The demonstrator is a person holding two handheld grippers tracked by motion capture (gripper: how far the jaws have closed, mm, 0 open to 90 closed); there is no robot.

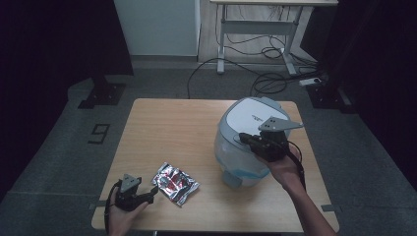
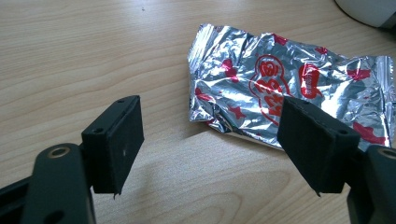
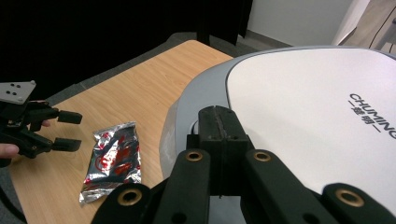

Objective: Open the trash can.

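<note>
A light wooden table seen from above, with a person's forearms entering from the near edge, each hand holding a black two-jaw gripper. The landmark is a white and grey rice cooker with its lid down, standing on the right half of the table. Its flat white lid carries dark lettering that reads "CHUMING".

To the left of the cooker, near the front edge of the table, a crinkled silver foil packet with red print lies flat on the wood.

The left gripper sits further left of the cooker, just beside the packet. Its jaws are spread wide apart and hold nothing; in the left gripper view one jaw hangs over the packet's near edge, the other over bare wood.

The right gripper is held over the cooker's near side, at the front rim of the lid. In the right gripper view its jaws are pressed together, with nothing visible between them.
</note>
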